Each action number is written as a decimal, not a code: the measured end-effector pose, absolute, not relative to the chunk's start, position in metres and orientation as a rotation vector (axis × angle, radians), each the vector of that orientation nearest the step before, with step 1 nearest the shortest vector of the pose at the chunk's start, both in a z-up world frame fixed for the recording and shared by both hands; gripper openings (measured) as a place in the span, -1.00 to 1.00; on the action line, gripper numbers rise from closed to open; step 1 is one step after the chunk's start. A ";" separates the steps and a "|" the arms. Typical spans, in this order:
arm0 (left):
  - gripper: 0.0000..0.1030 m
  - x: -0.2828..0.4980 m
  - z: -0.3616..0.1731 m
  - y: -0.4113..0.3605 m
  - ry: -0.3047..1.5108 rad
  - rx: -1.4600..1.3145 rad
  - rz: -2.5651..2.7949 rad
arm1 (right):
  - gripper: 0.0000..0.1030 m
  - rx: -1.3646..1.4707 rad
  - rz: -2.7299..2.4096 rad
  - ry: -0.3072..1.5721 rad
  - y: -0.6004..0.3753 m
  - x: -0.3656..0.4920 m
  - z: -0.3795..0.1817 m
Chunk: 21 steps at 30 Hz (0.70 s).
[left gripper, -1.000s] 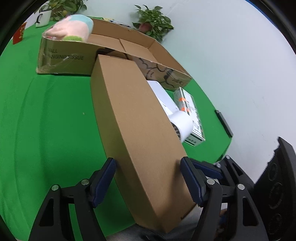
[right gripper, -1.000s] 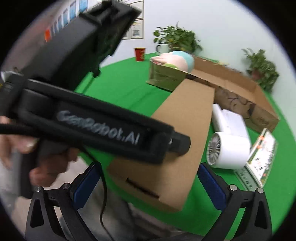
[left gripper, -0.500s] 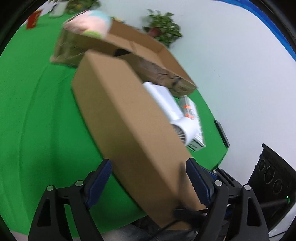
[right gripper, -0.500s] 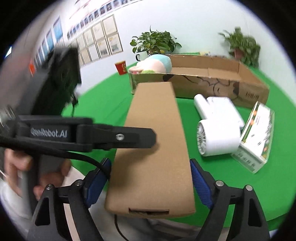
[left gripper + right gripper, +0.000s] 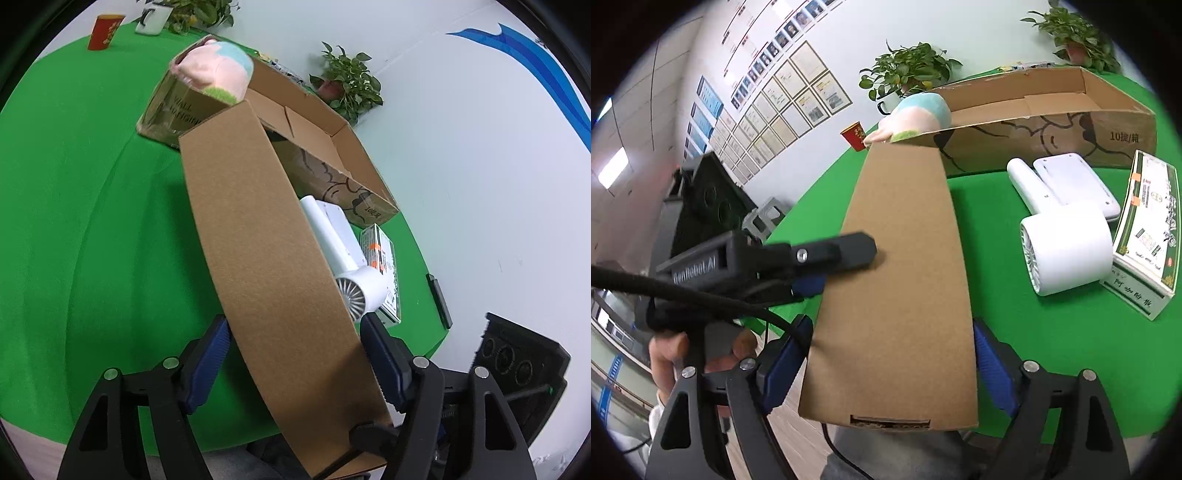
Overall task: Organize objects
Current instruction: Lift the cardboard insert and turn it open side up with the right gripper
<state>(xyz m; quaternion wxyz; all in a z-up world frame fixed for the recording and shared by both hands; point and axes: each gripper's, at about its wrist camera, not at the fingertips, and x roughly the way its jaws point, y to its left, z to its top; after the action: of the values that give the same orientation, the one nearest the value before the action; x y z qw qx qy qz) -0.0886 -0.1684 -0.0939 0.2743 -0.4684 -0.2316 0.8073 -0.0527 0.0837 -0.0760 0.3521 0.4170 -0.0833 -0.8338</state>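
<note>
A long brown carton (image 5: pixel 266 258) (image 5: pixel 905 277) lies lengthwise on the green table (image 5: pixel 74 221), its near end past the table's edge. My left gripper (image 5: pixel 295 328) straddles it; its jaws are closing and both blue pads touch the carton. In the right wrist view a left finger (image 5: pixel 849 251) rests on the carton's top. My right gripper (image 5: pixel 890 343) brackets the near end. Its jaws are easing open, the pads still against the carton's sides. Behind stands an open cardboard box (image 5: pixel 332 177) (image 5: pixel 1071 125) with a pink plush toy (image 5: pixel 214 74) (image 5: pixel 919 114) at one end.
A white hair dryer (image 5: pixel 351 266) (image 5: pixel 1067 251) and a green-and-white packet (image 5: pixel 384 266) (image 5: pixel 1148 240) lie right of the carton. A red cup (image 5: pixel 105 31) and potted plants (image 5: pixel 351 88) stand at the back. A black slab (image 5: pixel 439 299) lies near the right edge.
My right gripper swung in from the side and now squarely straddles the carton's near end, with narrower jaws. The left gripper's pads stood slightly off the carton half a second ago and now touch it.
</note>
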 end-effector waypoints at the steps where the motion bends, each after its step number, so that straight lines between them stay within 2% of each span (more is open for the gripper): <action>1: 0.34 -0.090 -0.092 -0.165 -0.617 -1.257 2.174 | 0.70 1.068 -2.170 -0.192 0.084 -0.051 -0.074; 5: 0.32 -0.092 -0.084 -0.159 -0.609 -1.241 2.153 | 0.74 0.978 -2.217 -0.074 0.090 -0.039 -0.058; 8: 0.29 -0.094 -0.083 -0.141 -0.586 -1.227 2.142 | 0.76 0.942 -2.222 -0.066 0.101 -0.041 -0.052; 9: 0.24 -0.094 -0.081 -0.139 -0.572 -1.214 2.143 | 0.77 0.941 -2.220 -0.075 0.105 -0.044 -0.051; 10: -0.02 -0.095 -0.079 -0.134 -0.559 -1.206 2.139 | 0.77 0.943 -2.217 -0.085 0.110 -0.047 -0.051; 11: -0.13 -0.097 -0.078 -0.126 -0.544 -1.203 2.129 | 0.78 0.949 -2.212 -0.090 0.114 -0.050 -0.051; 18: -0.14 -0.105 -0.081 -0.085 -0.481 -1.186 2.081 | 0.79 0.993 -2.202 -0.076 0.131 -0.057 -0.055; 19: -0.22 -0.105 -0.083 -0.080 -0.476 -1.188 2.073 | 0.79 0.994 -2.201 -0.074 0.133 -0.055 -0.055; 21: -0.23 -0.106 -0.086 -0.072 -0.454 -1.195 2.074 | 0.79 0.989 -2.196 -0.046 0.134 -0.051 -0.055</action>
<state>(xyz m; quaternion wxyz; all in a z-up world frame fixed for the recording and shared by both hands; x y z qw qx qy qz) -0.1055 -0.0723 -0.0859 0.3452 -0.4603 -0.1747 0.7990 -0.0512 0.1340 -0.0549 0.3582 0.3834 -0.0177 -0.8511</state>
